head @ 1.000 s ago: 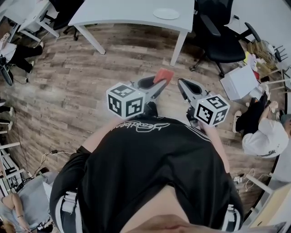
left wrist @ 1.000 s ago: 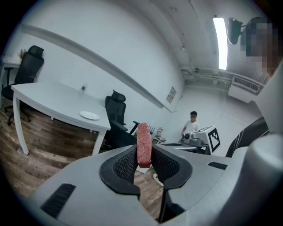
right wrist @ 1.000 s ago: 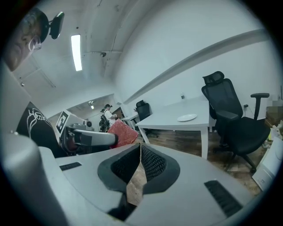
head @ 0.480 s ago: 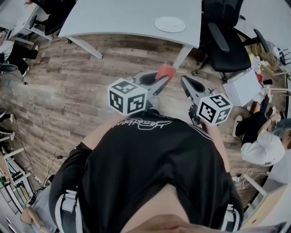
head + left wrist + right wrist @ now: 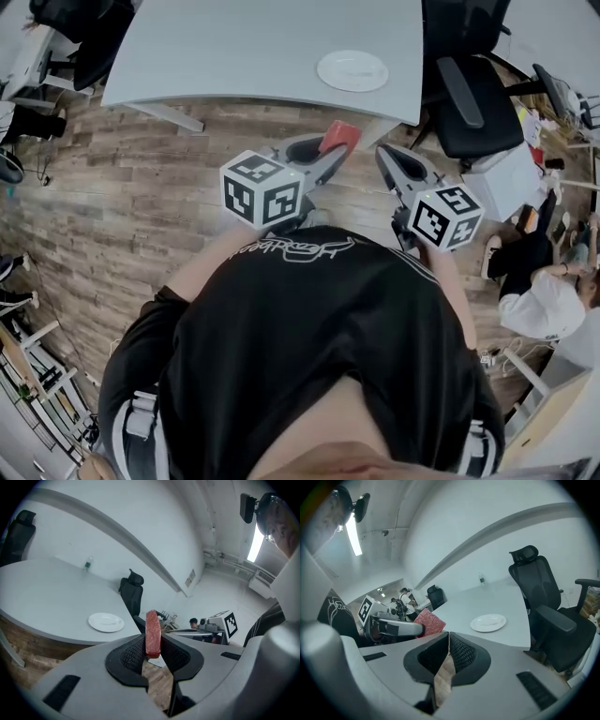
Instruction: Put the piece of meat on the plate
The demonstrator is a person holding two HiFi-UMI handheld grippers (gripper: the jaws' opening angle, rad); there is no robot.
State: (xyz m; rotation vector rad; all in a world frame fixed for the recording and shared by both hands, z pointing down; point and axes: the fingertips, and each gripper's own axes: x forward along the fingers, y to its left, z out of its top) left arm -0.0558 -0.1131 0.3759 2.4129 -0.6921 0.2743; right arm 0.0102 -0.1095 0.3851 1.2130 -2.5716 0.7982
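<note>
Table (image 5: 234, 56) and plate (image 5: 352, 70) at frame top had drawn near, almost reachable; my left gripper (image 5: 330, 157) clamped the meat (image 5: 338, 137), right gripper (image 5: 386, 157) closed empty.

"What's between the black ridged pads of the right gripper (image 5: 448, 636)?"

"Nothing. Their tips meet, and the slit below them shows brown wooden floor (image 5: 442, 679)."

"And beyond them?"

"A pale grey curved table (image 5: 497, 597). A round white plate (image 5: 488, 622) lies close to its near edge, and a small bottle (image 5: 480, 578) stands far back."

"What's on the left?"

"The grey left gripper (image 5: 419, 628), clamped on a red flat piece of meat (image 5: 431, 621). The meat is left of the plate and apart from it. The gripper's marker cube (image 5: 365, 610) shows behind."

"And on the right?"

"A black office chair with armrests (image 5: 541, 597), close against the table."
</note>
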